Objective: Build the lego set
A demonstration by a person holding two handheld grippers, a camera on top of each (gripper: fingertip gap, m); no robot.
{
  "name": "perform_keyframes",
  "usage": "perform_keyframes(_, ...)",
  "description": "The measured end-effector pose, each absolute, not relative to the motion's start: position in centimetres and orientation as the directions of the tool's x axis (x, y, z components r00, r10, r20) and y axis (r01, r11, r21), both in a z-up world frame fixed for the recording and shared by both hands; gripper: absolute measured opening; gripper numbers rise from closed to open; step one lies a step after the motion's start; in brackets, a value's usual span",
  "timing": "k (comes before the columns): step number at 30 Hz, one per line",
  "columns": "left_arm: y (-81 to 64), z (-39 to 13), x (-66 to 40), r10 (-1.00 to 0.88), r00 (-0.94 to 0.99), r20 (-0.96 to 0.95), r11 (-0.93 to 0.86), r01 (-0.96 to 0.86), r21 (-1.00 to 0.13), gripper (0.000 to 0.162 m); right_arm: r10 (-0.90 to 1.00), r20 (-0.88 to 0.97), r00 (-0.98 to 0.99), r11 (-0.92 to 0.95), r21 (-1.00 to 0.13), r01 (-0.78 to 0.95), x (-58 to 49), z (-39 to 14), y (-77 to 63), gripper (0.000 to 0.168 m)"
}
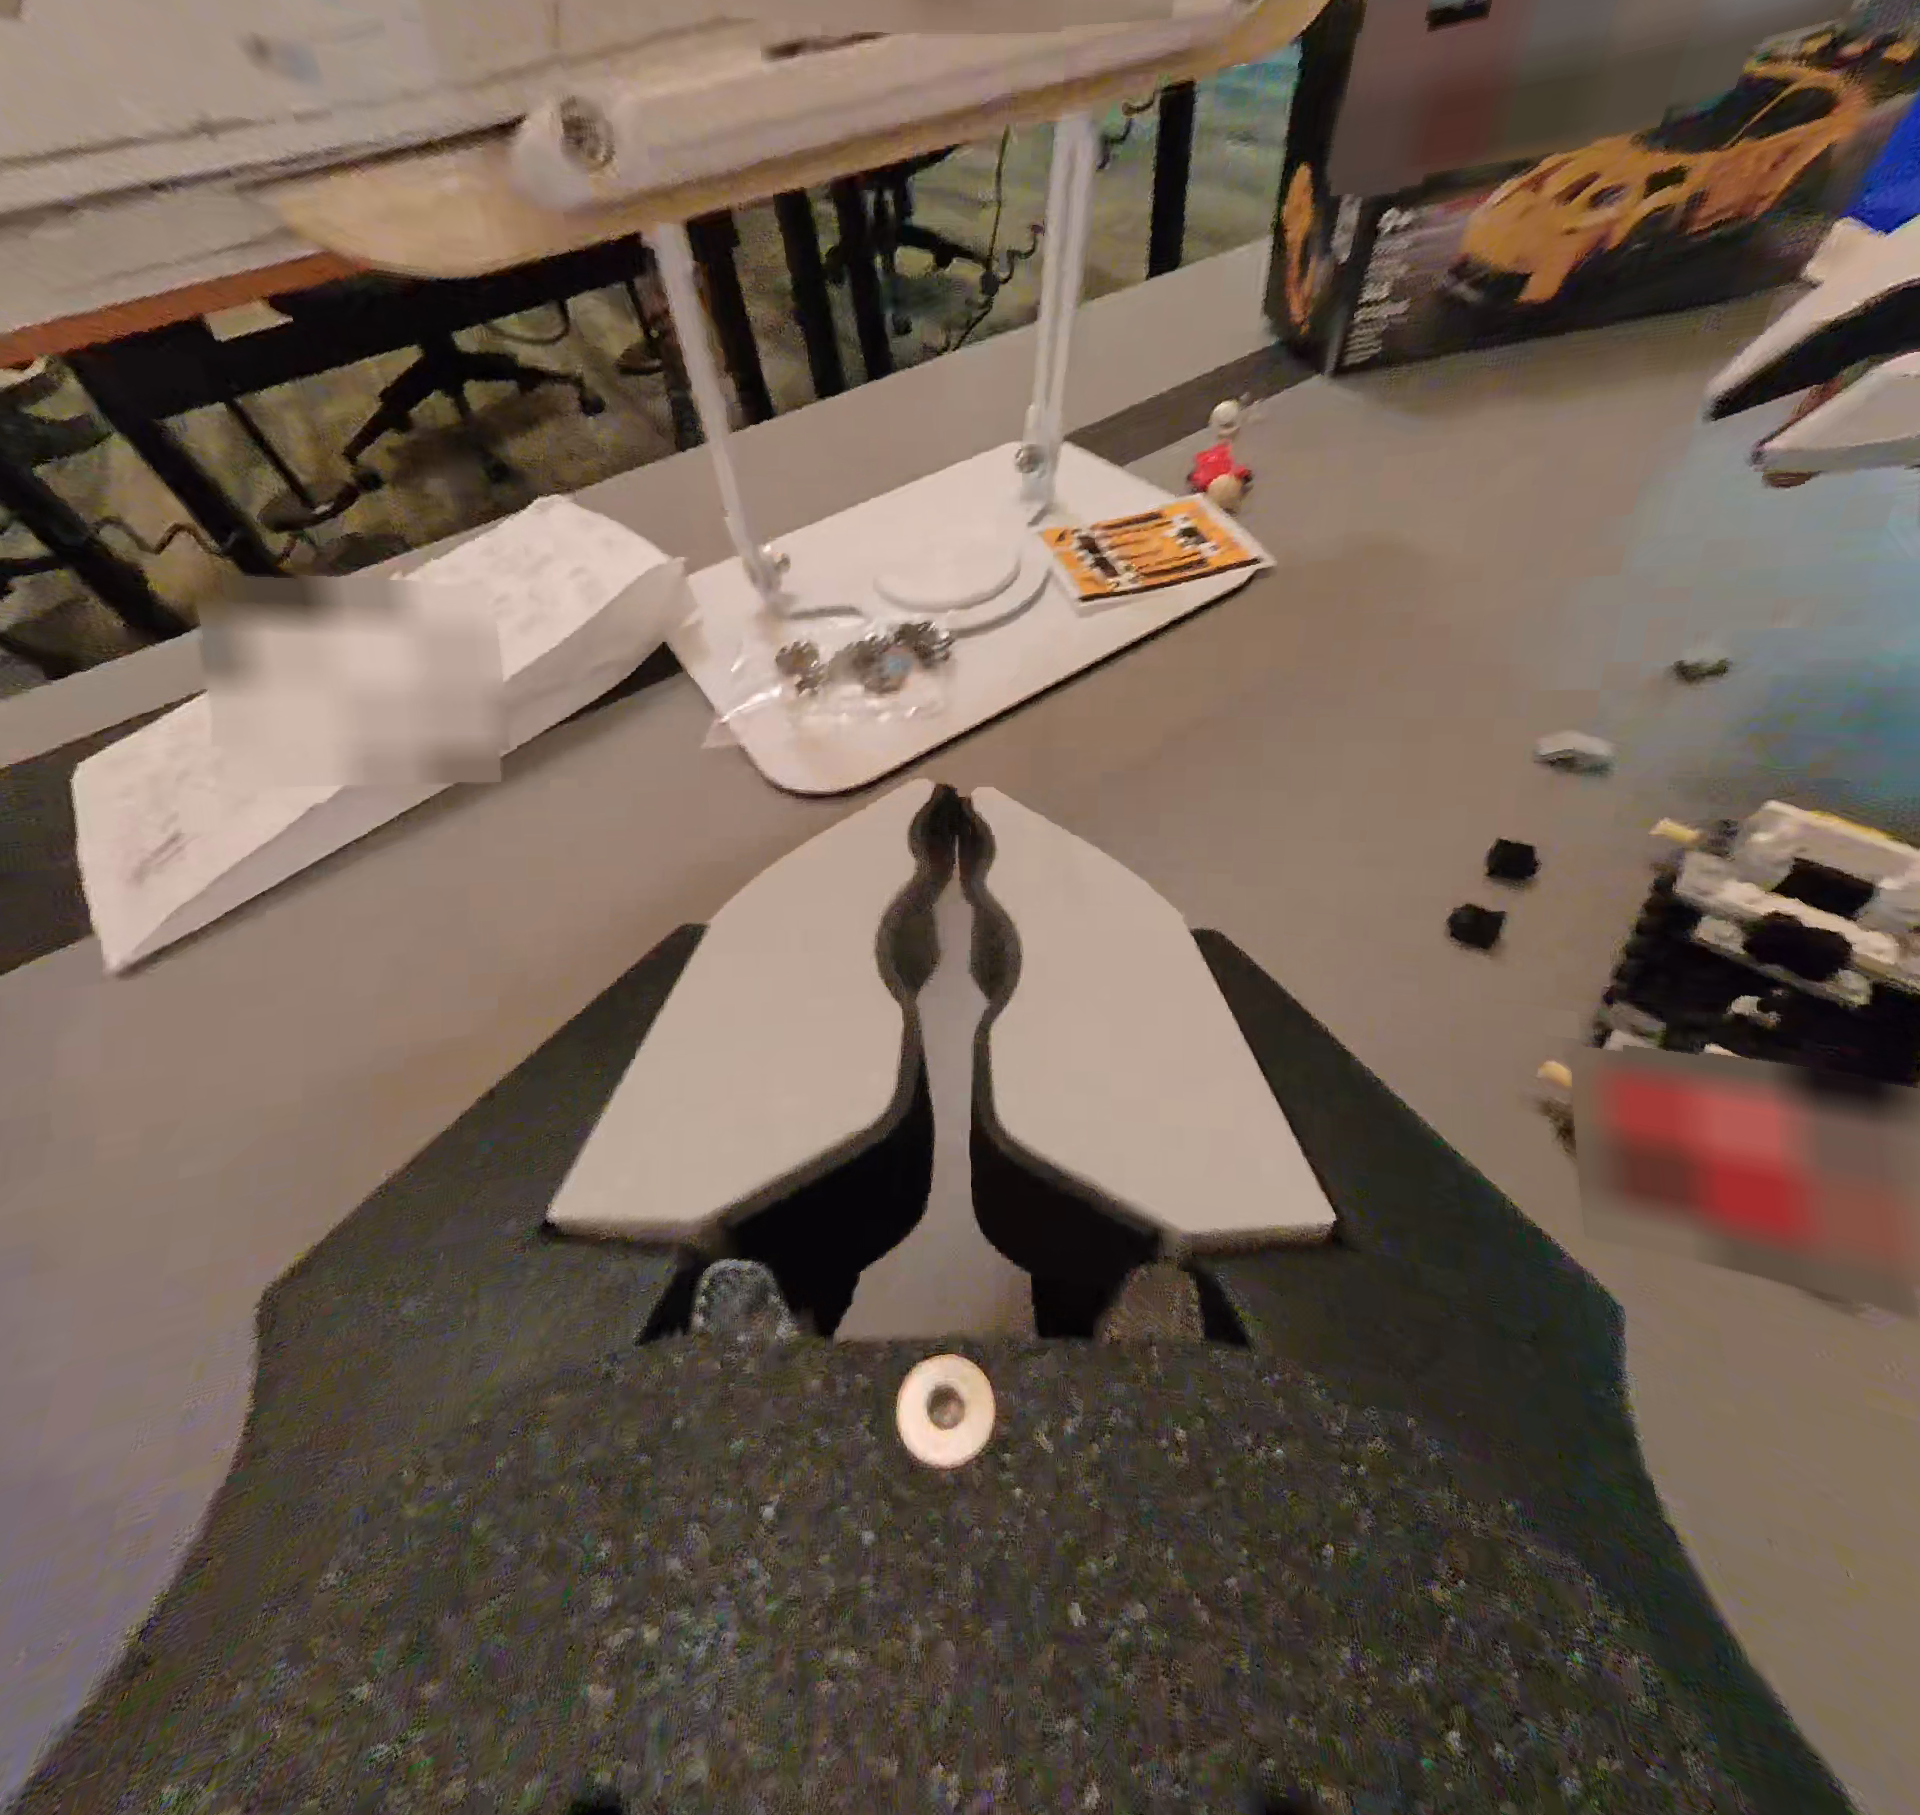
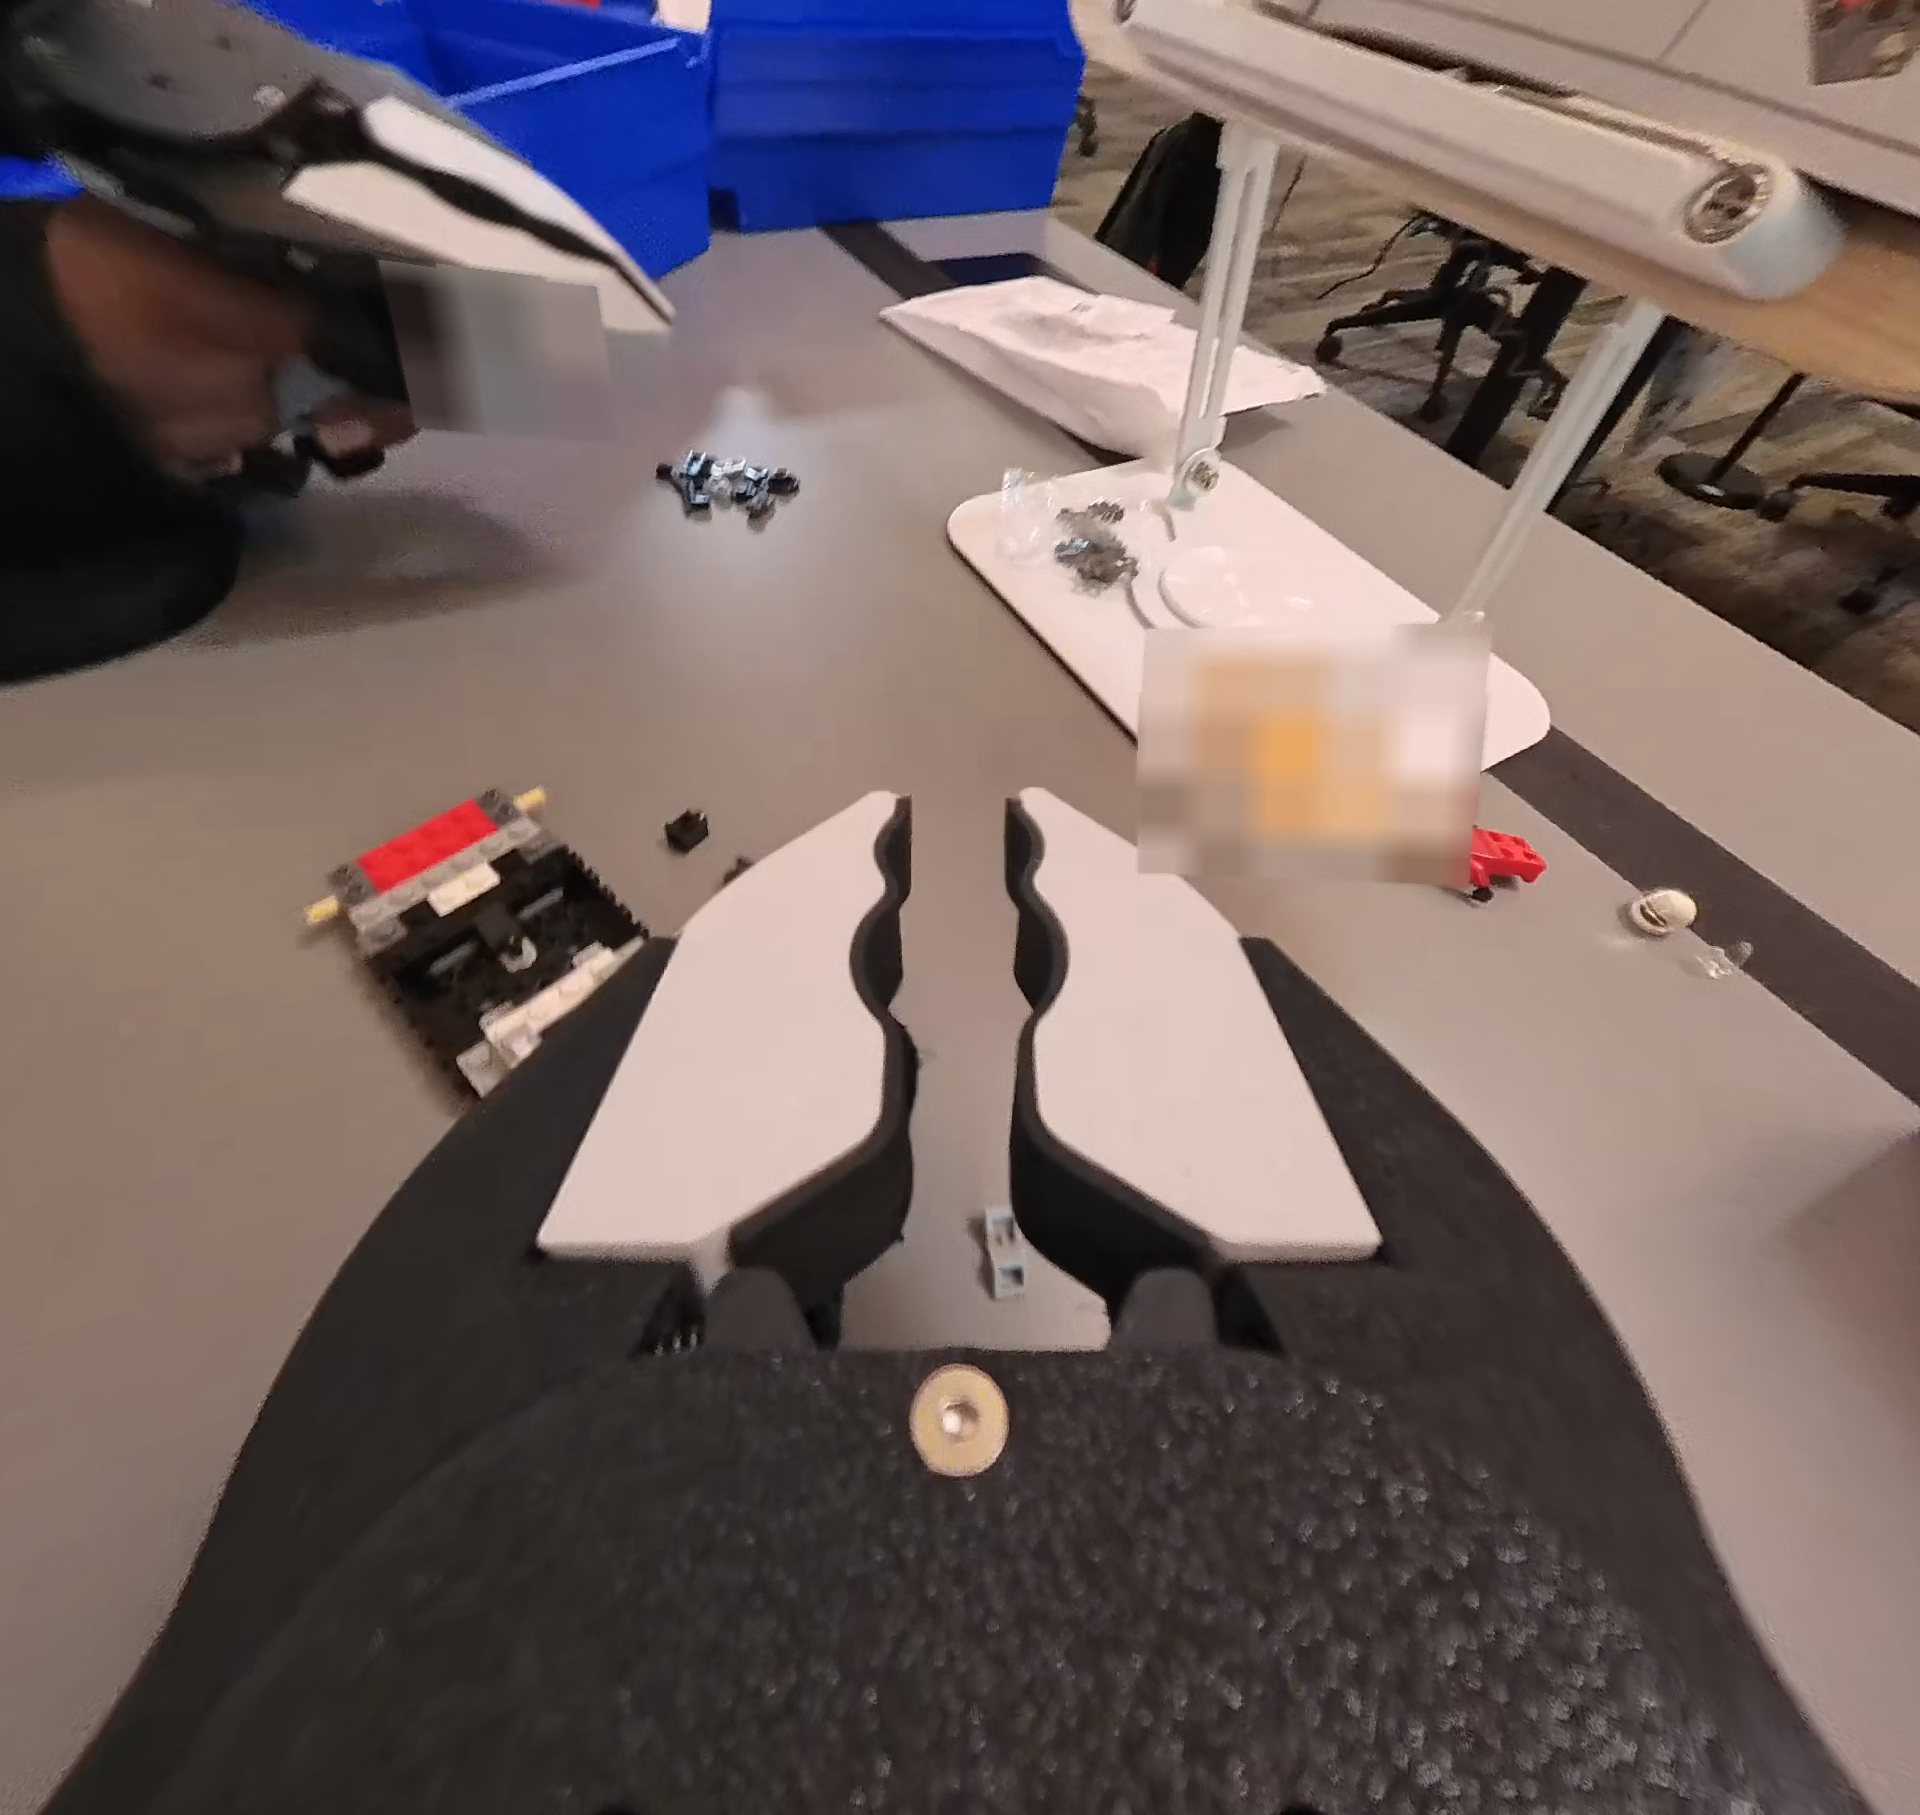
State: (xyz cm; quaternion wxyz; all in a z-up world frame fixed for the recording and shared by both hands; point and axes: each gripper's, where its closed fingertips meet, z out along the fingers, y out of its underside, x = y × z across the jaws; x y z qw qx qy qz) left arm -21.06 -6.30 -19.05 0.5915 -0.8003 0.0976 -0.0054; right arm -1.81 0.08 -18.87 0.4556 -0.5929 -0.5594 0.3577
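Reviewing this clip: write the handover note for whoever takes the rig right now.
Left claw: shut, empty, over bare table.
Right claw: open, empty; a small grey piece lies on the table between its fingers, near their base.
Partial build (black base, grey trim, red plate) sits on the table left of the right claw.
Loose parts: dark pile farther back, black piece near the build, red piece to the right.
Bagged parts lie on the white stand base.
Done: base partly assembled. Left: most of the build.
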Motion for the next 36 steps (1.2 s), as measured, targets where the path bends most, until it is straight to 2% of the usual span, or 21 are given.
perform_keyframes(5, -6.0, -16.5, -17.9, -0.240, 0.963, -0.123, -0.177, -0.168, -0.970, 0.000, 0.974, 0.035, 0.226, -0.023, -0.968, 0.249, -2.3, -16.6, 0.6, 0.024)
perform_keyframes(6, -5.8, -16.2, -17.4, -0.254, 0.960, -0.117, -0.167, -0.163, -0.972, 0.000, 0.968, 0.034, 0.248, -0.023, -0.974, 0.225, -2.4, -15.9, 0.6, 0.021)
perform_keyframes(7, -5.7, -15.7, -17.0, -0.262, 0.959, -0.109, -0.151, -0.153, -0.977, 0.000, 0.959, 0.050, 0.278, -0.010, -0.978, 0.208, -2.4, -15.4, 0.9, 0.005)
perform_keyframes(8, -5.5, -15.1, -16.6, -0.268, 0.958, -0.100, -0.131, -0.139, -0.982, 0.000, 0.947, 0.076, 0.312, 0.014, -0.980, 0.197, -2.3, -14.9, 1.2, 0.000)
perform_keyframes(11, -4.4, -13.8, -16.0, -0.277, 0.959, -0.052, -0.103, -0.083, -0.991, 0.001, 0.930, 0.095, 0.355, 0.037, -0.985, 0.167, -2.7, -13.7, 1.6, 0.000)
perform_keyframes(15, -2.8, -13.4, -15.7, -0.273, 0.957, 0.096, -0.111, 0.068, -0.991, 0.007, 0.906, -0.017, 0.423, -0.039, -0.998, 0.043, -2.6, -13.0, 2.6, 0.000)
perform_keyframes(17, -2.7, -14.9, -15.9, -0.258, 0.962, 0.090, -0.119, 0.061, -0.991, 0.009, 0.891, -0.069, 0.449, -0.073, -0.997, -0.007, -2.1, -14.2, 3.1, 0.000)
perform_keyframes(20, -3.8, -17.4, -15.6, -0.319, 0.944, 0.084, -0.165, 0.032, -0.986, 0.009, 0.880, -0.015, 0.474, -0.045, -0.998, 0.053, -1.2, -16.6, 3.7, 0.002)
perform_keyframes(23, -3.7, -18.5, -14.6, -0.380, 0.919, 0.100, -0.215, 0.017, -0.976, 0.017, 0.886, 0.011, 0.463, -0.037, -0.995, 0.095, -1.2, -17.2, 3.8, 0.007)
perform_keyframes(26, -3.9, -19.3, -12.7, -0.458, 0.889, 0.020, -0.230, -0.097, -0.968, 0.024, 0.906, 0.062, 0.420, 0.005, -0.991, 0.135, -1.9, -17.0, 3.0, 0.012)
perform_keyframes(31, -5.5, -19.9, -10.4, -0.605, 0.796, -0.015, -0.250, -0.208, -0.946, 0.032, 0.958, 0.040, 0.283, -0.015, -0.982, 0.190, -2.7, -17.0, 0.8, 0.031)
perform_keyframes(34, -6.4, -20.9, -10.0, -0.667, 0.745, 0.002, -0.298, -0.265, -0.917, 0.048, 0.973, 0.039, 0.226, -0.018, -0.969, 0.246, -2.4, -17.7, 0.4, 0.036)
perform_keyframes(36, -7.2, -21.9, -9.5, -0.708, 0.706, 0.023, -0.333, -0.306, -0.892, 0.065, 0.989, 0.033, 0.145, -0.013, -0.950, 0.311, -2.1, -18.5, -0.6, 0.040)
